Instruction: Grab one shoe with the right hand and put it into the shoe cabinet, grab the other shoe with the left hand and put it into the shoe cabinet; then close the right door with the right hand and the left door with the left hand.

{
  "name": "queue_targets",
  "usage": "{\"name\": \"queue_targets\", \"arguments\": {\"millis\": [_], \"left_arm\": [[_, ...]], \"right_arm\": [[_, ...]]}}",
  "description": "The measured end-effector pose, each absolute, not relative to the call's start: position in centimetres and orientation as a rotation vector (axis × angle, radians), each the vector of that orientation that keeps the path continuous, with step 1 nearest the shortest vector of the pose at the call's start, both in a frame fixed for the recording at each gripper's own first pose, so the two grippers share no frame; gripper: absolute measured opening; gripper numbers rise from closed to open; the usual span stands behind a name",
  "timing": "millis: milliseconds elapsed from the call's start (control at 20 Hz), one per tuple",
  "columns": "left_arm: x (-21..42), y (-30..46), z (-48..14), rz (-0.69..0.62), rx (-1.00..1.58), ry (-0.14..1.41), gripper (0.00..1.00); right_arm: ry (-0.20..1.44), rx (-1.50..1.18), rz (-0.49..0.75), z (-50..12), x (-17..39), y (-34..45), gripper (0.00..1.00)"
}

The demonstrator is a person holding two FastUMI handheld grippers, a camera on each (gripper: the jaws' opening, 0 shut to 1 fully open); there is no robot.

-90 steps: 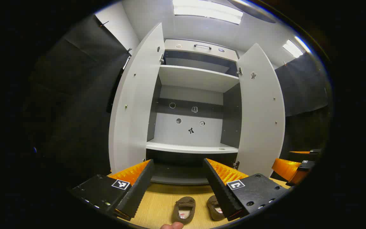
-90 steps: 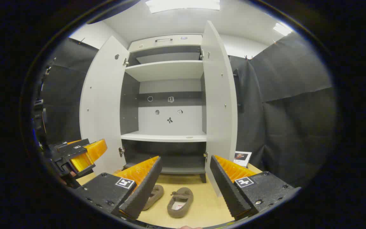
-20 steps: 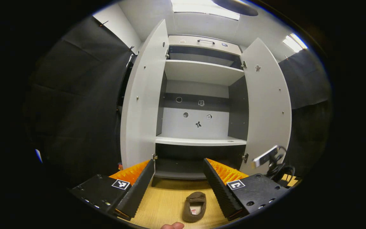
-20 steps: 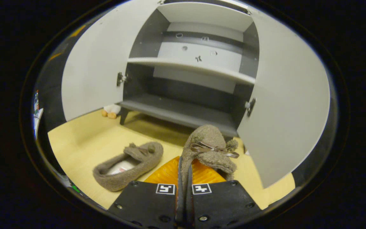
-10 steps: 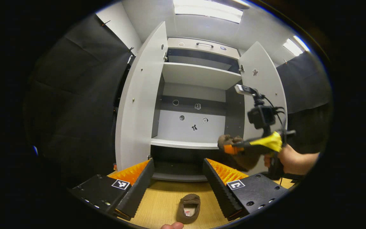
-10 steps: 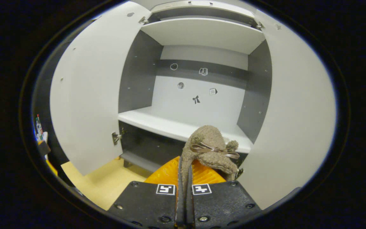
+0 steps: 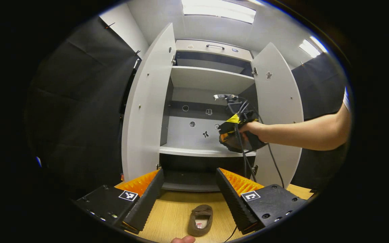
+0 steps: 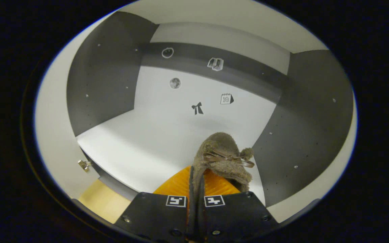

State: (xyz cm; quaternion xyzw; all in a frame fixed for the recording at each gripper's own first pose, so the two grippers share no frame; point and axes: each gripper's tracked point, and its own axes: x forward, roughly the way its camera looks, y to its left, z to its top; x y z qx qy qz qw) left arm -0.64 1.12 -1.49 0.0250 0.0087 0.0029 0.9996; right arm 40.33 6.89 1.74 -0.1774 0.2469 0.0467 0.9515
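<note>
My right gripper (image 8: 196,179) is shut on the edge of a brown fuzzy shoe (image 8: 223,157) with a ribbon bow. It holds the shoe just above the white middle shelf (image 8: 140,135) inside the shoe cabinet, toward the right wall. In the left gripper view that right gripper (image 7: 236,133) and the hand holding it reach into the cabinet at middle-shelf height. The other brown shoe (image 7: 200,216) lies on the wooden floor in front of the cabinet. My left gripper (image 7: 189,197) hangs open above that shoe, holding nothing.
Both cabinet doors stand wide open: the left door (image 7: 147,111) and the right door (image 7: 277,108). A bare forearm (image 7: 302,131) crosses in front of the right door. A cable (image 7: 245,162) hangs from the right gripper. Small stickers (image 8: 198,108) mark the back wall.
The right gripper has carried its shoe forward from the cabinet's front into the middle compartment, over the shelf. The left gripper has barely moved and stays open.
</note>
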Motion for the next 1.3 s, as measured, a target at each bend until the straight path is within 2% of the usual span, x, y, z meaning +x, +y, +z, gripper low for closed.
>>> {"name": "queue_targets", "arguments": {"millis": [250, 700, 850, 900, 1000, 1050, 1150, 1200, 1250, 1300], "left_arm": [[-0.5, 1.4, -1.8, 0.009, 0.045, 0.023, 0.95], [-0.6, 1.5, -0.8, 0.01, 0.039, -0.01, 0.95], [-0.5, 1.7, -1.0, 0.012, 0.031, -0.013, 0.95], [-0.5, 1.7, -1.1, 0.011, 0.03, -0.011, 0.95], [-0.5, 1.8, -1.2, 0.01, 0.031, -0.009, 0.95], [-0.4, 1.9, -1.2, 0.009, 0.033, -0.011, 0.95], [-0.3, 1.9, -1.3, 0.005, 0.033, -0.012, 0.95], [-0.3, 2.0, -1.4, 0.002, 0.033, -0.009, 0.95], [-0.1, 2.1, -1.5, 0.001, 0.034, -0.005, 0.95], [0.0, 2.1, -1.6, 0.0, 0.036, -0.002, 0.95]], "right_arm": [[0.588, -0.359, 0.063, -0.7, 41.5, 7.7, 0.07], [0.66, -0.343, 0.017, -0.6, 41.6, 7.5, 0.11], [0.687, -0.339, 0.041, 0.0, 40.6, 8.2, 0.28], [0.687, -0.342, 0.055, 0.7, 40.0, 8.5, 0.28], [0.65, -0.359, 0.079, 2.9, 38.3, 8.6, 0.48], [0.614, -0.356, 0.093, 4.3, 37.2, 8.7, 0.3], [0.517, -0.306, 0.131, 7.3, 34.6, 9.0, 0.48], [0.461, -0.265, 0.155, 8.7, 33.0, 9.2, 0.39], [0.41, -0.234, 0.174, 9.9, 31.0, 9.3, 0.4], [0.364, -0.214, 0.186, 10.9, 29.2, 9.2, 0.49]]}}
